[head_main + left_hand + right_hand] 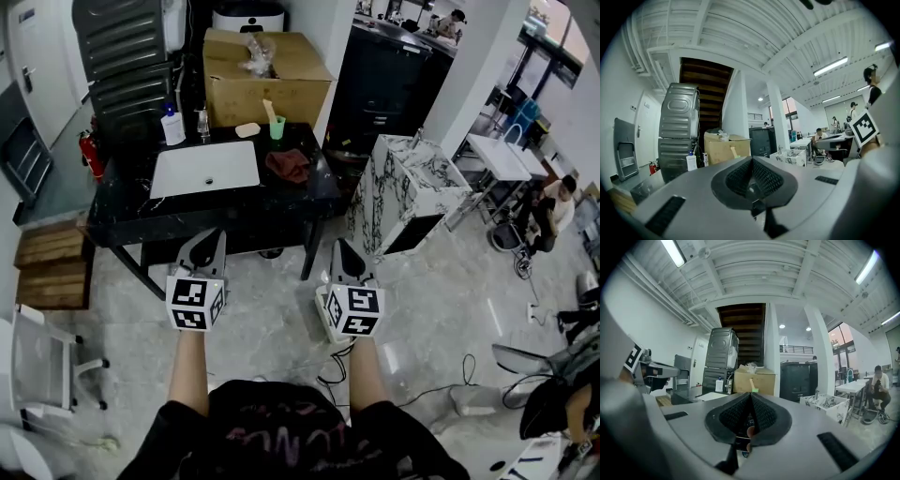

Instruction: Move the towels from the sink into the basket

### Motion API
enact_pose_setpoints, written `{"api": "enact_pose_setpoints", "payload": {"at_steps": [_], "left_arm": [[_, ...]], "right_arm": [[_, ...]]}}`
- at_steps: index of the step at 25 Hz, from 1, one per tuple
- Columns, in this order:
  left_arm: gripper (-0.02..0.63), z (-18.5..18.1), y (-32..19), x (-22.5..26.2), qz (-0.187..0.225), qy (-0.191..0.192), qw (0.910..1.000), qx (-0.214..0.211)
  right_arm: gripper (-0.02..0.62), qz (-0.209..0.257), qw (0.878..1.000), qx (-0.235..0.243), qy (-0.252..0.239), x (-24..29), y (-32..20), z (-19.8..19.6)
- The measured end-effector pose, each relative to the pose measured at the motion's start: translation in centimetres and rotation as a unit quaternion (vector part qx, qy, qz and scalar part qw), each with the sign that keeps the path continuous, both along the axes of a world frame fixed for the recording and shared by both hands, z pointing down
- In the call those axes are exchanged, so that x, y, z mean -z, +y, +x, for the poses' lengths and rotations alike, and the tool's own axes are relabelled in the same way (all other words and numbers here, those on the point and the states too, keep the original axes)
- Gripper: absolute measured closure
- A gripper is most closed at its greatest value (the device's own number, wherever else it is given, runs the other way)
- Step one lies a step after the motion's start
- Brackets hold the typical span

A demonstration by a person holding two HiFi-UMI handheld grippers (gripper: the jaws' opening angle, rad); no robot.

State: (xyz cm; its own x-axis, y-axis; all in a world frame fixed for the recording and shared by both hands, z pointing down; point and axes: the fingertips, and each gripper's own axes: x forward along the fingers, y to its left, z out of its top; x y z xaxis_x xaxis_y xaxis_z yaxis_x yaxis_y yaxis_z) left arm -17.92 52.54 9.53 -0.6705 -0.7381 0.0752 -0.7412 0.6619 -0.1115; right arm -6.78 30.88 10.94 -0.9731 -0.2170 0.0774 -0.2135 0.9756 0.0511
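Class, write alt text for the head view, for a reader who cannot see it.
Seen from above, a person holds a left claw and right claw, both shut and empty, over a marble floor, facing a black counter. A reddish towel lies on the counter right of its white sink.

No readable text, label, brand or number on anything in view.

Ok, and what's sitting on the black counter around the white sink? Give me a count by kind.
Reddish towel: 1
Blue-capped white bottle: 1
Green cup: 1
Pale soap-like piece: 1
Small metallic item, kind unclear: 1
Total: 5
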Motion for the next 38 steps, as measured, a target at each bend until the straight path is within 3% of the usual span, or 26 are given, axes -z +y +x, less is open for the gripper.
{"api": "enact_pose_setpoints", "payload": {"at_steps": [13,22,38], "left_arm": [[0.589,-0.3,-1.3,-1.7,-0.008,0.016,0.9997,-0.019],[0.589,-2.8,-4.5,-3.6,-0.022,0.029,0.9989,-0.03],[0.589,-15.7,-16.1,-6.9,-0.065,0.059,0.9958,-0.028]], "right_arm": [[0.58,-0.006,1.0,-0.013,0.009,-1.2,-0.6,-0.2],[0.58,-0.004,1.0,-0.011,0.016,-2.6,-3.2,-3.0],[0.58,-0.027,0.999,-0.002,0.031,-5.3,-14.9,-16.4]]}}
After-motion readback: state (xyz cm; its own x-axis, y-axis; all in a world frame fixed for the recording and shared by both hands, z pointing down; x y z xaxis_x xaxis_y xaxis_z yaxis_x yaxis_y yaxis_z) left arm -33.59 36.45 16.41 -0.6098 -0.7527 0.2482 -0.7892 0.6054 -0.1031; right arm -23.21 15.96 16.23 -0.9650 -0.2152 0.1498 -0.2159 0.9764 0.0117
